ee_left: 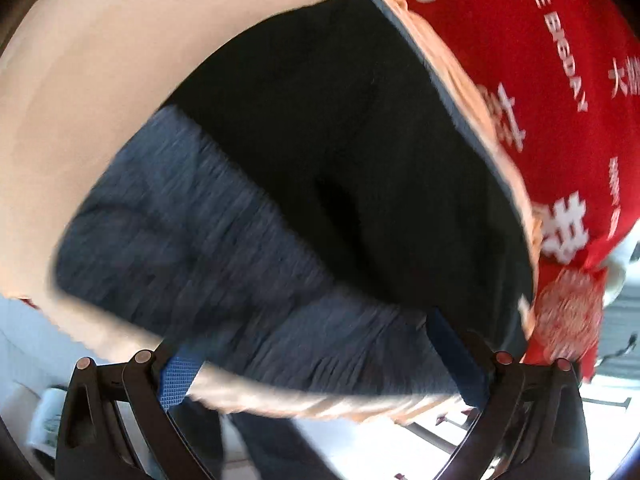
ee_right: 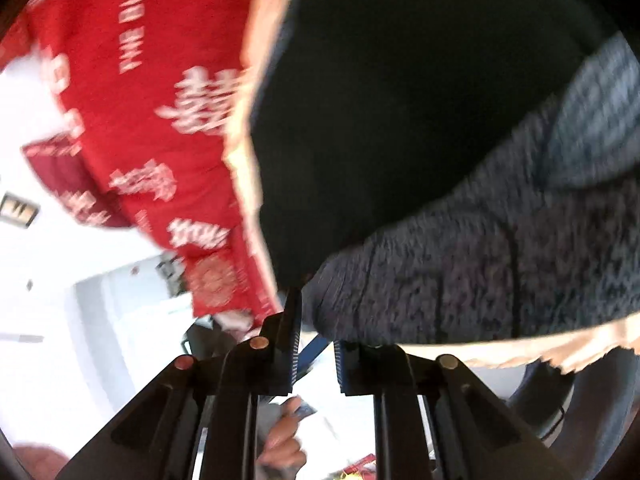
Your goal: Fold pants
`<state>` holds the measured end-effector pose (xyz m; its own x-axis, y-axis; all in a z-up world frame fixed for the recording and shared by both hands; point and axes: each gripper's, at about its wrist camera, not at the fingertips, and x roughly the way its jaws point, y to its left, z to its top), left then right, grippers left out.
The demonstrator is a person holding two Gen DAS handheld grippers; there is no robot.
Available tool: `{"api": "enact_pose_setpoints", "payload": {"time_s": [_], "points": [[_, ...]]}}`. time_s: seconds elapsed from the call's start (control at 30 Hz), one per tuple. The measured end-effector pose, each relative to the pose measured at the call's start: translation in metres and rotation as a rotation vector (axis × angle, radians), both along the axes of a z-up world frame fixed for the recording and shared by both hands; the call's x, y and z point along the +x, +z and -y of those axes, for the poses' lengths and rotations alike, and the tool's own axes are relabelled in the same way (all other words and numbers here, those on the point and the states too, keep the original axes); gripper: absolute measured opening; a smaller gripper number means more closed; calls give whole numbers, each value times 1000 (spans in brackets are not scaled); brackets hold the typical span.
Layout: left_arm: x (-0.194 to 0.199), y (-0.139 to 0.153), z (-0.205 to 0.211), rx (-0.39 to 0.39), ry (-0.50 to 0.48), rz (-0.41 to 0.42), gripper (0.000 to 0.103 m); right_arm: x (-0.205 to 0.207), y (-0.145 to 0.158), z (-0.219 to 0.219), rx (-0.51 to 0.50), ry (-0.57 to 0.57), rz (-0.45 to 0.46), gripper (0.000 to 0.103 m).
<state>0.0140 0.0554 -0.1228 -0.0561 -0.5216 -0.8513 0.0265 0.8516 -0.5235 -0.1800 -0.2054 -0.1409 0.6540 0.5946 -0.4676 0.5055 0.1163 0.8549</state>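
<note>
Both views are blurry. The pants (ee_left: 248, 216) lie on the peach-covered counter (ee_left: 100, 80), grey heathered band nearest the cameras. The left tool (ee_left: 320, 360) is spread wide around that near edge, gripping nothing. The right tool (ee_right: 316, 356) is narrowly parted, and it's unclear whether it has cloth. Best bet: pinch both layers evenly before lifting.
</note>
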Motion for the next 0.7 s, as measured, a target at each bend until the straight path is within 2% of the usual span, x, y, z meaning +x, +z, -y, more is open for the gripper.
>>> {"api": "enact_pose_setpoints", "payload": {"time_s": [0.07,0.2,0.27,0.33,0.47,0.7], "points": [[7,-2,8,-1,10,-8,61,3,12,-2,-11,39,22,16],[8,4,20,24,-45,18,61,-4,10,1,-89,112,-82,21],[6,8,23,36,-80,34,61,-20,1,14,-134,82,-151,40],[5,10,23,43,-104,33,61,-45,-8,34,-163,-1,-200,47],[6,9,24,62,-135,28,61,-77,-13,61,-174,-141,-229,47],[5,6,31,121,-194,45,61,-112,-1,80,-218,-304,-249,47]]}}
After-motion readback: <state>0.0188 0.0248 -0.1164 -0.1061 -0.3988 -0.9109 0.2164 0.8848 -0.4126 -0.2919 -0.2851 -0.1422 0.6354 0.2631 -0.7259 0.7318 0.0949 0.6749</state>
